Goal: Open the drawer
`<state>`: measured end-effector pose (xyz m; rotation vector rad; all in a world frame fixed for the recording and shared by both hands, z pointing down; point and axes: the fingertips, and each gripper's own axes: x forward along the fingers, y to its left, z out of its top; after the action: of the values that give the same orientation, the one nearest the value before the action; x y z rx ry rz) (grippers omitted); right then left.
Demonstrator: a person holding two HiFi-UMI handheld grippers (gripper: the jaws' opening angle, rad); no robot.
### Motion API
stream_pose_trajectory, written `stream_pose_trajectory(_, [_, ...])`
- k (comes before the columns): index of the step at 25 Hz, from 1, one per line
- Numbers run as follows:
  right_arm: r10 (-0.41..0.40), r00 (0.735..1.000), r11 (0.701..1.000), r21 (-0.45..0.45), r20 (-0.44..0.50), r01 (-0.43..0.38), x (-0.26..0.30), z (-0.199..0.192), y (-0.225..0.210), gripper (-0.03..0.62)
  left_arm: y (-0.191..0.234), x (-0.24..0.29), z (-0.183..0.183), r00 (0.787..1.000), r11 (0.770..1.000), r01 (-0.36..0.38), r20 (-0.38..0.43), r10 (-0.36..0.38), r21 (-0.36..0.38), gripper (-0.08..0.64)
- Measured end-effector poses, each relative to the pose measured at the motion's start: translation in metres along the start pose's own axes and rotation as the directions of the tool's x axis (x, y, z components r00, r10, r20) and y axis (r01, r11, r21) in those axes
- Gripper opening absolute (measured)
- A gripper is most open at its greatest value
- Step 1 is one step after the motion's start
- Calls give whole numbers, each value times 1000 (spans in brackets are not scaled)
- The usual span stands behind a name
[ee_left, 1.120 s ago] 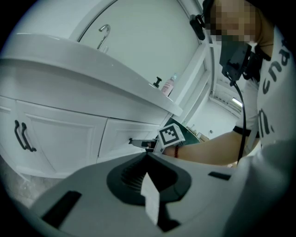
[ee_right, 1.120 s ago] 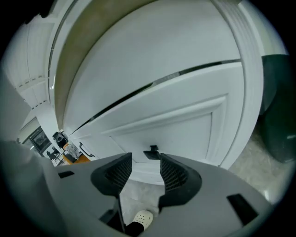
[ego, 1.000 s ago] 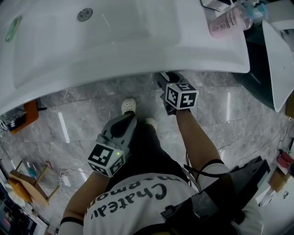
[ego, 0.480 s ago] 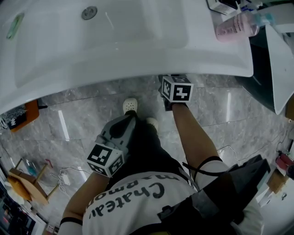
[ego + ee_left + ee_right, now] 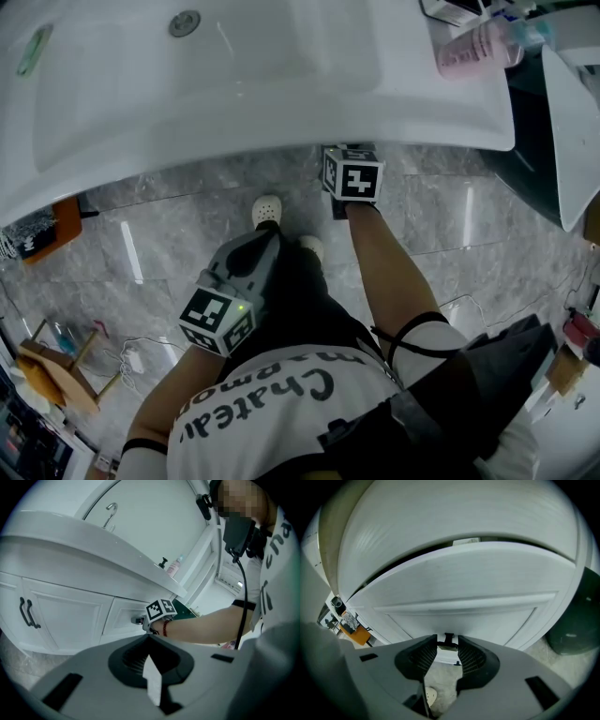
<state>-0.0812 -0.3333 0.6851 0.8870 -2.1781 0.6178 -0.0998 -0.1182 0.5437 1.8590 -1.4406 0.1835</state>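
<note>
The white drawer front (image 5: 459, 613) fills the right gripper view under the sink's rim. Its small dark handle (image 5: 448, 640) lies between the tips of my right gripper (image 5: 448, 641). The jaws are closing, and the ribbed pads (image 5: 425, 654) touch the handle's two ends. From the head view only this gripper's marker cube (image 5: 352, 174) shows, at the rim's edge; its tips are hidden below. In the left gripper view the right gripper (image 5: 140, 619) sits at the drawer (image 5: 123, 617). My left gripper (image 5: 264, 244) hangs back by the person's leg, shut and empty (image 5: 149, 638).
A wide white sink basin (image 5: 234, 84) overhangs the cabinet. A pink bottle (image 5: 473, 47) stands at its right end. Cabinet doors with dark handles (image 5: 26, 613) lie left of the drawer. A dark bin (image 5: 576, 625) stands to the right. The person's shoes (image 5: 265, 213) are on the marble floor.
The right gripper's marker cube has slid in toward the cabinet, under the sink's rim, and tipped downward. The left gripper has stayed in place.
</note>
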Motion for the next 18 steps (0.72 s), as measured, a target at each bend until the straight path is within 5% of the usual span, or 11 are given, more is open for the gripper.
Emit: stream_pose_trajectory(18, [43, 993, 998, -42, -112, -48, -33, -50, 7, 144, -19, 0, 3, 999, 1000, 11, 38, -10, -18, 8])
